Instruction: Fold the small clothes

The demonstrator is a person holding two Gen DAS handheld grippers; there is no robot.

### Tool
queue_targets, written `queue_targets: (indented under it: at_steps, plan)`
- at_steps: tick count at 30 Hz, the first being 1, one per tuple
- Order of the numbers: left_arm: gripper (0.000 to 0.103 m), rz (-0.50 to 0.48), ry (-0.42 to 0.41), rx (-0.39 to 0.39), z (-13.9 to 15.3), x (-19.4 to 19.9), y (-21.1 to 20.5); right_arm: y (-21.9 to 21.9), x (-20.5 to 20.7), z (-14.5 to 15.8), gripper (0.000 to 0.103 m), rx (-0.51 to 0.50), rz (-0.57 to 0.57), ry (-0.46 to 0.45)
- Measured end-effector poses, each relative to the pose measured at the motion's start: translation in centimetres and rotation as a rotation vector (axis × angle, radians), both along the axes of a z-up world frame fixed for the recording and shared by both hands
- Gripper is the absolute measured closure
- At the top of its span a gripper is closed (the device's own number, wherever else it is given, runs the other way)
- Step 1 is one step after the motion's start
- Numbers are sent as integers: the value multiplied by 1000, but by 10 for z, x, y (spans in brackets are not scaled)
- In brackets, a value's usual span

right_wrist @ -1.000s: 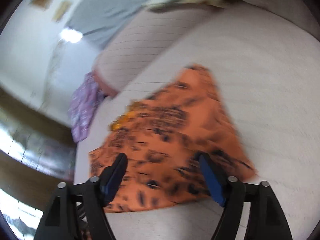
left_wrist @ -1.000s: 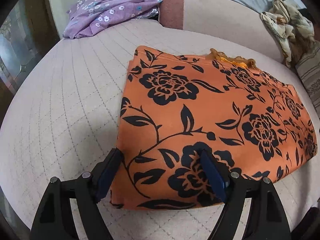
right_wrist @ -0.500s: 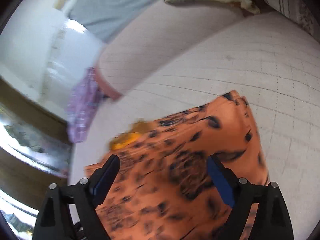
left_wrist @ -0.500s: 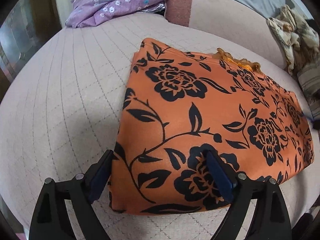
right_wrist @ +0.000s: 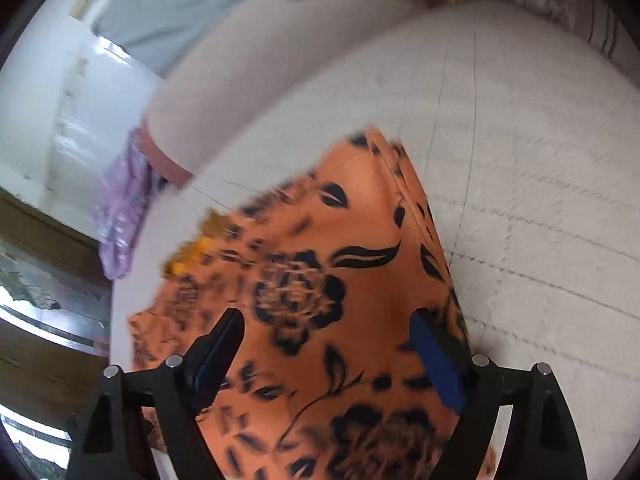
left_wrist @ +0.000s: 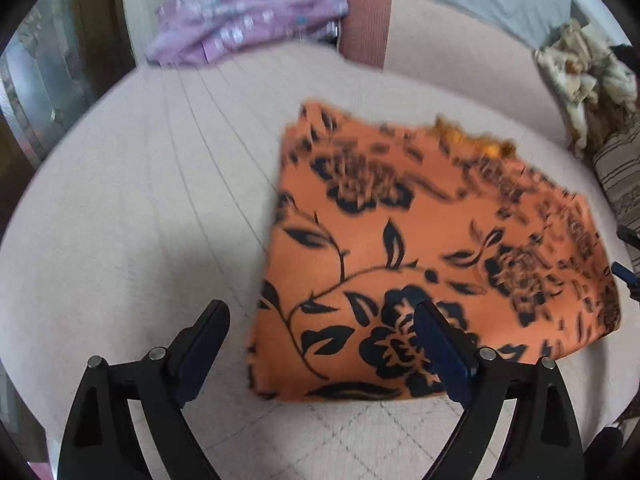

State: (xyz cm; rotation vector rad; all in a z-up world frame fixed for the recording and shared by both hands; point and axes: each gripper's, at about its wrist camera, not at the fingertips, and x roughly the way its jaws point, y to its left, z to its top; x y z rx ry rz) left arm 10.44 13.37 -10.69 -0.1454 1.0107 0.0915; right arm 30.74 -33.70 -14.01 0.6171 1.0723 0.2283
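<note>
Shifted left since earlier: left gripper (left_wrist: 320,344), fingers wide, straddling orange floral cloth's (left_wrist: 432,256) near-left corner; right gripper (right_wrist: 326,352), fingers wide, above cloth's right edge.

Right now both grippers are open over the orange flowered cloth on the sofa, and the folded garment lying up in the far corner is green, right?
Not quite. The garment in the far corner is purple with small flowers, not green, as the left wrist view shows. The rest holds: the left gripper and right gripper are both open over the orange flowered cloth on the sofa.

Matt orange cloth (left_wrist: 420,248), quilted fabric bed (left_wrist: 140,200)
</note>
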Motion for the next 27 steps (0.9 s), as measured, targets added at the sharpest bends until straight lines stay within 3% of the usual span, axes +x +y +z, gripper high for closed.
queue_targets:
  at_steps: [2, 4, 5, 9, 12, 15, 17, 18, 19, 20, 21, 22, 25, 27]
  plan:
    - [9, -2, -33, -9, 12, -8, 0, -2, -24, 18, 16, 14, 1, -56]
    - [9, -7, -72, -17, 24, -16, -4, -5, -57, 26, 13, 112, 2, -79]
    - [9, -18, -91, -19, 27, -18, -8, -3, -79, 20, 13, 172, 4, -62]
    - [9, -71, -75, -1, 25, -12, -31, -5, -126, -24, 13, 237, -82, 64]
    - [9, -96, -79, -4, 28, -8, -47, -26, -133, -42, 13, 357, -198, 78]
    - [9, -110, -94, -8, 34, -6, -57, -37, -118, -39, 13, 341, -264, 44]
    - [9, -118, -91, -4, 34, -2, -64, -51, -110, -43, 13, 367, -298, 74]
    - [9, -124, -85, 3, 32, 0, -67, -51, -101, -50, 19, 382, -301, 86]
    - [9, -130, -76, 13, 30, 3, -71, -51, -96, -52, 53, 360, -297, 83]
    - [9, -135, -66, 21, 28, 6, -74, -49, -90, -53, 78, 317, -286, 95]
    - [9, -138, -61, 24, 27, 7, -76, -45, -86, -60, 93, 319, -261, 126]
    - [9, -144, -67, 26, 28, 7, -77, -44, -88, -59, 93, 301, -258, 123]
    - [9, -144, -137, 26, 34, 8, -81, -38, -98, -32, 93, 100, -192, 33]
    - [9, -159, -76, 46, 17, 19, -89, -38, -98, -49, 90, 55, -134, 93]
